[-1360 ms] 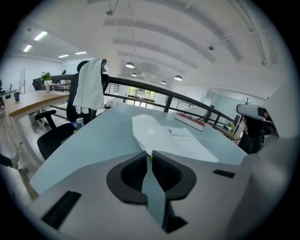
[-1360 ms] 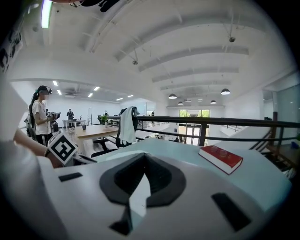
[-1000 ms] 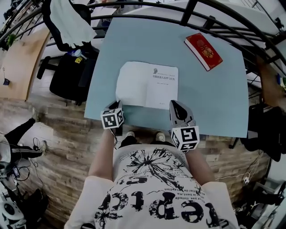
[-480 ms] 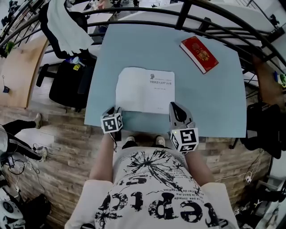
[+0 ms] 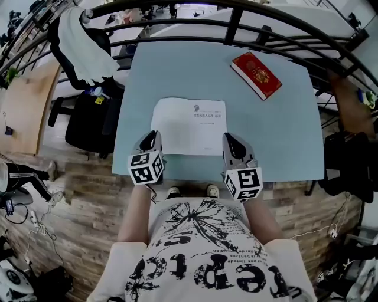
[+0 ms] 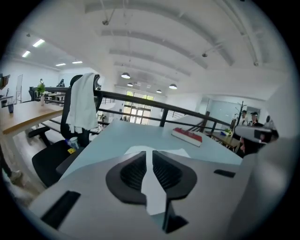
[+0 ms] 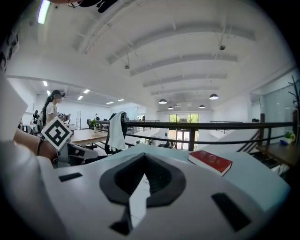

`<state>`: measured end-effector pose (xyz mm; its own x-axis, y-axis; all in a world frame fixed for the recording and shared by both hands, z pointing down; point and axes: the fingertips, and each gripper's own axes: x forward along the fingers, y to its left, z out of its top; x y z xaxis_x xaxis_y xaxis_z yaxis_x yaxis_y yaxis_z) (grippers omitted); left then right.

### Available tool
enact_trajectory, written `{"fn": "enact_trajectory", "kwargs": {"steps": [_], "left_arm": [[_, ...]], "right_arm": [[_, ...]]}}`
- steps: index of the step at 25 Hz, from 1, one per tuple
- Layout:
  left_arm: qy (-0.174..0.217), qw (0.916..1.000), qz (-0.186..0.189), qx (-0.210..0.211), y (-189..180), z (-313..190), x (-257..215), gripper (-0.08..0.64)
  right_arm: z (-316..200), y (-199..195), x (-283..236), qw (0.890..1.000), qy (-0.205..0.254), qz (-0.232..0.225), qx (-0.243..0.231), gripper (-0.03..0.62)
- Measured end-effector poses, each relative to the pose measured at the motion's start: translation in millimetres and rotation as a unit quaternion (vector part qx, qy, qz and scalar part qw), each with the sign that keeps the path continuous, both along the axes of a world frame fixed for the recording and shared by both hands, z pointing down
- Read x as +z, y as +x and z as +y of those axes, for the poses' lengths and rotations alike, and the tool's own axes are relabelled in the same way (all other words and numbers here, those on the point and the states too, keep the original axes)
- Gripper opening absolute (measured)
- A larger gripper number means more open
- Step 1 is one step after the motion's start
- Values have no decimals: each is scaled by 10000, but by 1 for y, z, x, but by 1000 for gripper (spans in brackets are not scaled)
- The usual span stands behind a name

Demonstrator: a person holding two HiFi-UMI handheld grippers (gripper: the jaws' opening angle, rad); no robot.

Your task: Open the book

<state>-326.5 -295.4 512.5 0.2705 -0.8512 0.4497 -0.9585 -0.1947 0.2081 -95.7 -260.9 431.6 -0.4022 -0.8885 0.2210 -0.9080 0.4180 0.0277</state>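
A white book point(image 5: 189, 125) lies spread flat in the middle of the light blue table point(image 5: 283, 135), with small print at the top of its right half. My left gripper point(image 5: 149, 141) hangs above the book's near left corner. Its jaws are closing, a narrow gap still shows between them, and nothing is in it. In the left gripper view point(image 6: 149, 152) only white paper point(image 6: 180, 152) shows beyond the jaws. My right gripper point(image 5: 233, 144) hovers at the book's near right corner, tips together on nothing point(image 7: 144, 157).
A closed red book point(image 5: 255, 75) lies at the table's far right, also seen as the red book point(image 7: 211, 161). A black chair draped with a white cloth point(image 5: 82, 41) stands to the left. A black railing point(image 5: 236, 12) runs behind the table.
My left gripper has lifted up off the book's near left corner. The book's left page, curved before, now lies flat. The right gripper has barely moved.
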Motion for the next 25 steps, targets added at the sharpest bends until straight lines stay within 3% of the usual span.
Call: {"fn": "enact_trajectory", "kwargs": {"steps": [6, 12, 18, 25], "left_arm": [[1004, 9922, -224, 707, 34, -3, -70, 29], [1584, 9776, -75, 1385, 68, 6, -119, 25], [1974, 9670, -32, 1609, 80, 13, -143, 26], [2052, 9641, -122, 1683, 86, 11, -151, 25]], "right_arm": [[-1, 0, -21, 9997, 231, -9, 0, 9], [-4, 6, -43, 9986, 521, 57, 83, 9], [-6, 14, -50, 9975, 669, 59, 195, 9], [-11, 11, -55, 9967, 775, 150, 179, 9]]}}
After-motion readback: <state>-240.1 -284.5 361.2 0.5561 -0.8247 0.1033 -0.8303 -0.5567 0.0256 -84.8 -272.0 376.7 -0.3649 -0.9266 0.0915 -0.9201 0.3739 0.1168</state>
